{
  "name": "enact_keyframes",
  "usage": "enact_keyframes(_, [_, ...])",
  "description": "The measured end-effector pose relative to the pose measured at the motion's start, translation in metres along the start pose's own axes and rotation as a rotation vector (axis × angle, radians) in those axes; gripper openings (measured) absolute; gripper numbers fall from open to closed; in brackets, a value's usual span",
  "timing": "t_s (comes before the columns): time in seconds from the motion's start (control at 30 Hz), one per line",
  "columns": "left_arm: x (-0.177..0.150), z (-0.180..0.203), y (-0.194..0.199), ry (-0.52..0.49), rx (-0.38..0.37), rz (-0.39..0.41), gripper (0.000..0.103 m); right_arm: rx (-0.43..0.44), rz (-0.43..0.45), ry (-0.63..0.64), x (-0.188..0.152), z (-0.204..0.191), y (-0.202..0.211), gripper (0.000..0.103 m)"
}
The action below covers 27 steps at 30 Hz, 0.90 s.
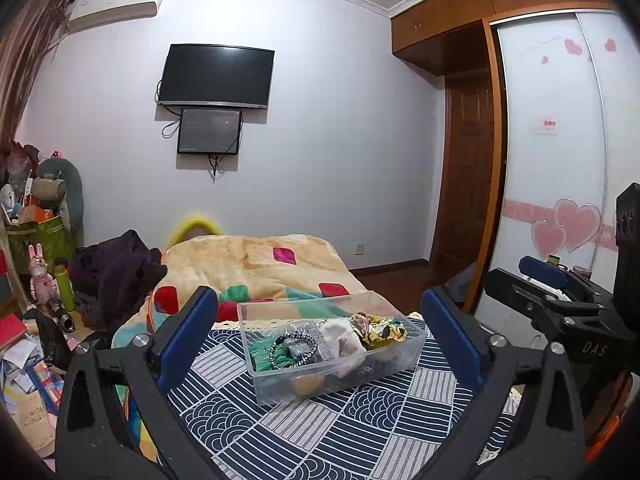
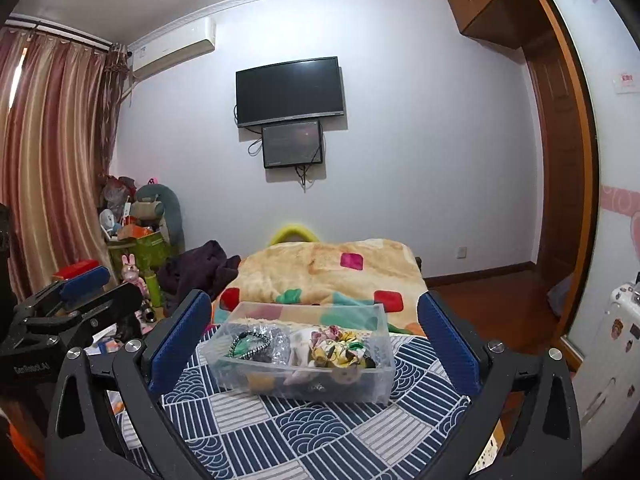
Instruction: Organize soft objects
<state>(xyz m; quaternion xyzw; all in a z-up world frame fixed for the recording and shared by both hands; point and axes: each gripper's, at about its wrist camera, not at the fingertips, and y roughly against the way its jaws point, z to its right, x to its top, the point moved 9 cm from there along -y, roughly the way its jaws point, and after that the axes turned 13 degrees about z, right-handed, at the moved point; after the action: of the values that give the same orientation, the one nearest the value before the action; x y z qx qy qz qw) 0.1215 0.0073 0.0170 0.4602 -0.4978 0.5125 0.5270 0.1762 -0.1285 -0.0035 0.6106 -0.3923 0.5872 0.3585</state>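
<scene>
Clear plastic bin (image 1: 332, 350) on the patterned blue-and-white cloth (image 1: 340, 428), holding a floral scrunchie (image 1: 378, 328), a black-and-white hair tie (image 1: 294, 350) and other soft items. Left gripper (image 1: 324, 336) and right gripper (image 2: 314, 338) both hover before the bin, jaws spread wide, holding nothing.

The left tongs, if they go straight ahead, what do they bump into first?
Most likely the clear plastic box of soft things. It sits on the patterned cloth right between the open left tongs, nothing in front of it. How far off it is, the fisheye view does not tell.
</scene>
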Motion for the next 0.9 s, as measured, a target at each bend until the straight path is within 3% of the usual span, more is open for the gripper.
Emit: enact_keyframes(0.9, [-0.0049, -0.0018, -0.0026, 0.009, 0.001, -0.007, 0.103, 0.002, 0.001, 0.001, -0.0041, 0.0016, 0.0031, 0.103])
